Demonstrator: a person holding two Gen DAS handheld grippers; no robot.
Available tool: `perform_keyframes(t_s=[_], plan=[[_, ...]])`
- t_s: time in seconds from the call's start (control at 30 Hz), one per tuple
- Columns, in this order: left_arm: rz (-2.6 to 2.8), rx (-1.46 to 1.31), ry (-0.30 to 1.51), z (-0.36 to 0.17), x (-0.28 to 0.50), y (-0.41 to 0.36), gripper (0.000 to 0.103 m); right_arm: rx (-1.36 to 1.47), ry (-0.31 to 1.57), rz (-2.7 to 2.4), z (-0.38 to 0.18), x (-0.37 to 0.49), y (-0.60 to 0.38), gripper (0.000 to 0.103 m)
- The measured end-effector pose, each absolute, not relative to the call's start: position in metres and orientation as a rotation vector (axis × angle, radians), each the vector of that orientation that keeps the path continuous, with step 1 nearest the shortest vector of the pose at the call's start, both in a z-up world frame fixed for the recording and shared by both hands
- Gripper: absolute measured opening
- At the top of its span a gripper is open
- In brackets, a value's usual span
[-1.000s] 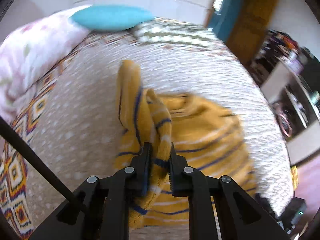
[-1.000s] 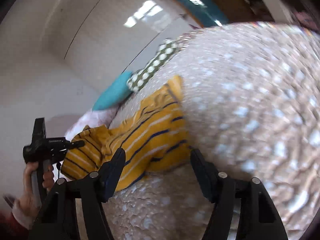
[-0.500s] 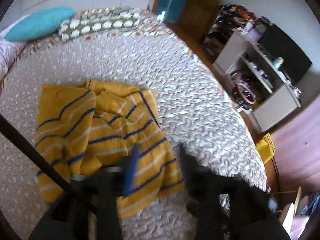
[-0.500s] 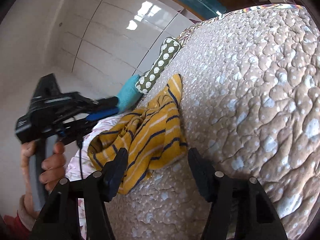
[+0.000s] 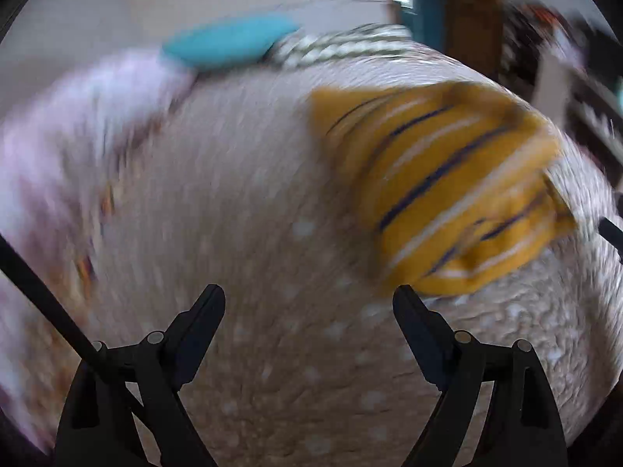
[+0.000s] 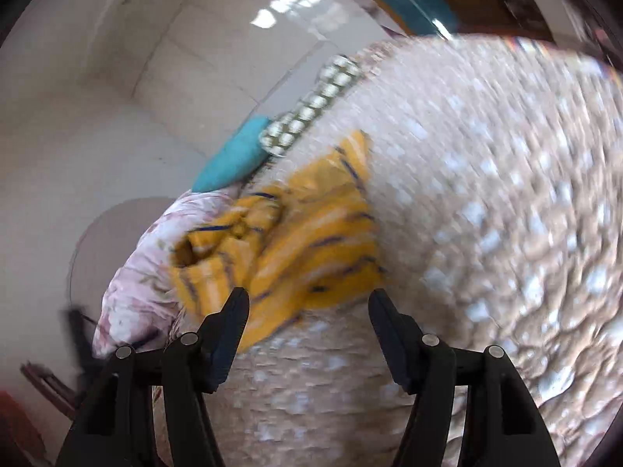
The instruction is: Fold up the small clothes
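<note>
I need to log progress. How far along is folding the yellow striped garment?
Done: the striped garment lies bunched on the bedspread, roughly doubled over. In hand: nothing; the left tool and right tool are both open, holding nothing. Left: flattening and squaring the folds.

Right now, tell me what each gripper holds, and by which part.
Nothing. The left gripper and right gripper are both open, and the yellow striped garment lies loose on the bed.

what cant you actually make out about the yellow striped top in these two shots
- Left wrist view: motion blur smears the yellow striped top; its fold edges are unreadable.
- Right wrist view: blur again, and the right hand-held gripper finger covers its near corner.
- Neither view shows how many layers it has.
- Left hand-held gripper is open and empty.
</note>
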State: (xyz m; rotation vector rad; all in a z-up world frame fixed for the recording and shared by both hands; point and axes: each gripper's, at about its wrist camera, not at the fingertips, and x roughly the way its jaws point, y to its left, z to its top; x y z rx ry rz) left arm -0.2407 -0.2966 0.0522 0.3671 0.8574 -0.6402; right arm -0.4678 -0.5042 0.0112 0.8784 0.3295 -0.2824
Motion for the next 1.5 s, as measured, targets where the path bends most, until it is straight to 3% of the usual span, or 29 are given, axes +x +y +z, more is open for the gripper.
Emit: perform_keyframes(t_s=[0.13, 0.2, 0.4, 0.43, 0.5, 0.53, 0.77, 0.9, 1.03, 1.1, 1.13, 1.17, 1.4, 1.5], plan=[[-0.596, 0.068, 1.0, 0.014, -0.198, -0.253, 0.087, 0.888, 0.34, -0.172, 0.053, -0.421, -0.516, 0.069], [-0.624, 0.013, 0.956, 0.008, -0.202, -0.25, 0.091, 0.885, 0.361, -0.138, 0.065, -0.393, -0.521, 0.069], [-0.607, 0.163, 0.942, -0.001, -0.21, -0.274, 0.103, 0.827, 0.589, -0.137, 0.065, -0.285, -0.529, 0.074], [-0.603, 0.175, 0.94, -0.002, -0.211, -0.278, 0.103, 0.836, 0.653, -0.137, 0.053, -0.264, -0.529, 0.072], [-0.606, 0.168, 0.94, -0.001, -0.212, -0.277, 0.103, 0.839, 0.722, -0.112, 0.038, -0.244, -0.527, 0.027], [-0.61, 0.159, 0.939, 0.0, -0.211, -0.277, 0.103, 0.813, 0.755, -0.12, 0.035, -0.238, -0.524, 0.02], [-0.616, 0.147, 0.935, 0.001, -0.208, -0.272, 0.103, 0.588, 0.597, -0.239, 0.076, -0.305, -0.523, 0.018], [-0.613, 0.153, 0.934, 0.001, -0.207, -0.273, 0.103, 0.645, 0.665, -0.295, 0.044, -0.326, -0.544, 0.018], [-0.604, 0.17, 0.934, 0.001, -0.208, -0.275, 0.103, 0.729, 0.654, -0.217, 0.03, -0.334, -0.551, 0.026], [-0.6, 0.176, 0.934, 0.001, -0.209, -0.277, 0.103, 0.74, 0.622, -0.218, 0.034, -0.339, -0.553, 0.045], [-0.598, 0.179, 0.934, 0.001, -0.209, -0.277, 0.103, 0.736, 0.604, -0.231, 0.037, -0.341, -0.554, 0.063], [-0.597, 0.179, 0.934, 0.001, -0.21, -0.277, 0.103, 0.728, 0.592, -0.245, 0.039, -0.343, -0.554, 0.072], [-0.594, 0.182, 0.934, 0.001, -0.21, -0.278, 0.103, 0.739, 0.647, -0.244, 0.027, -0.323, -0.551, 0.073], [-0.594, 0.182, 0.934, 0.001, -0.21, -0.278, 0.103, 0.725, 0.683, -0.272, 0.023, -0.309, -0.549, 0.078]])
